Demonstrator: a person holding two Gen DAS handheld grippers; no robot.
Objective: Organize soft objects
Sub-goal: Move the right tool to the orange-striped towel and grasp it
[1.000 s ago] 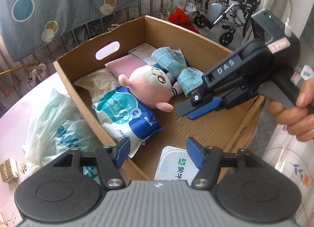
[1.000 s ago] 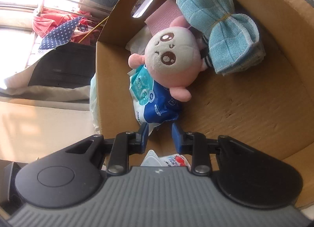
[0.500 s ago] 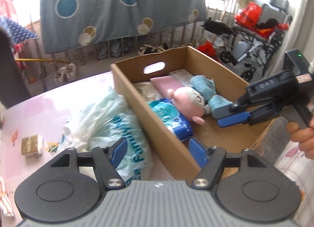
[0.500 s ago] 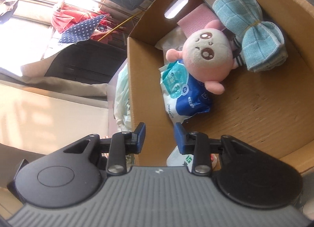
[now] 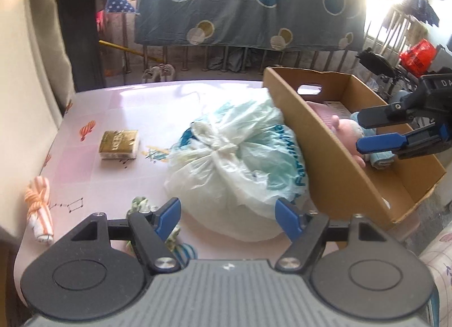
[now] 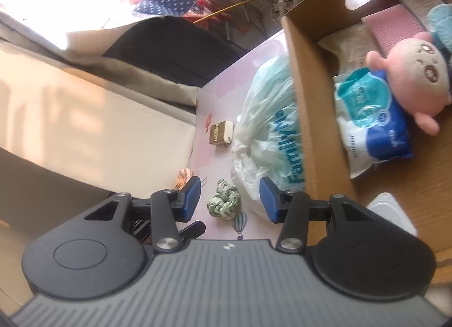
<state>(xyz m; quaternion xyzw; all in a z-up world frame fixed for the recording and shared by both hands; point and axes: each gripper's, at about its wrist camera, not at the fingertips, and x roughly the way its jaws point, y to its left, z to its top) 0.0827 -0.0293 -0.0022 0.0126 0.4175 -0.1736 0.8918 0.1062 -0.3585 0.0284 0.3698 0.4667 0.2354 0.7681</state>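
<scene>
A cardboard box [image 5: 316, 140] on the pink table holds a pink plush toy [image 6: 418, 69], a blue tissue pack [image 6: 370, 117], a pink cloth and a blue towel. A tied plastic bag [image 5: 240, 157] lies against the box's outer wall. A green cloth bundle [image 6: 224, 202], an orange striped roll [image 5: 39, 208] and a gold packet [image 5: 118, 144] lie on the table. My left gripper [image 5: 227, 216] is open and empty above the table, in front of the bag. My right gripper [image 6: 230, 199] is open and empty, hovering above the green bundle; it shows over the box in the left wrist view [image 5: 375, 132].
A white lidded container [image 6: 392, 214] sits in the box's near corner. A cream wall and a dark cabinet [image 5: 79, 30] bound the table's left side. A blue dotted sheet [image 5: 248, 2] hangs on railings behind. A wheelchair stands at far right.
Both grippers have pulled back out of the box and swung left toward the table. My right gripper's jaws have opened wider. The objects in the box have not moved.
</scene>
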